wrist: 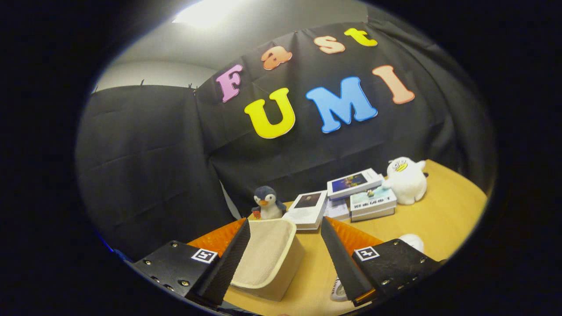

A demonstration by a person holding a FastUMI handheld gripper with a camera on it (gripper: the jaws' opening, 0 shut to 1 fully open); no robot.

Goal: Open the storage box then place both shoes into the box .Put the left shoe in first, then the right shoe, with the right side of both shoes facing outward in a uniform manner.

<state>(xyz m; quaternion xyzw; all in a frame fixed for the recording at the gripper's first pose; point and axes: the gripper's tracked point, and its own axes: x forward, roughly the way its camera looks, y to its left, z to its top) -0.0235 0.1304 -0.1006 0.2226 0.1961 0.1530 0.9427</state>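
A cream fabric storage box with a soft towel-like lining (270, 256) sits on the light wooden table (443, 219) near its front edge, tilted, between the fingers. Its left wall is hidden behind the left finger. A white object (412, 240) beside the right finger is largely covered. The gripper (285, 259) is spread wide, holding nothing; whether the left finger touches the box is unclear.

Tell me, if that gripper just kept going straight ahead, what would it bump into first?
Probably the cream storage box, which lies between the open gripper fingers, nearer the left one. Beyond it on the table stand a toy penguin and books. Depth is hard to judge.
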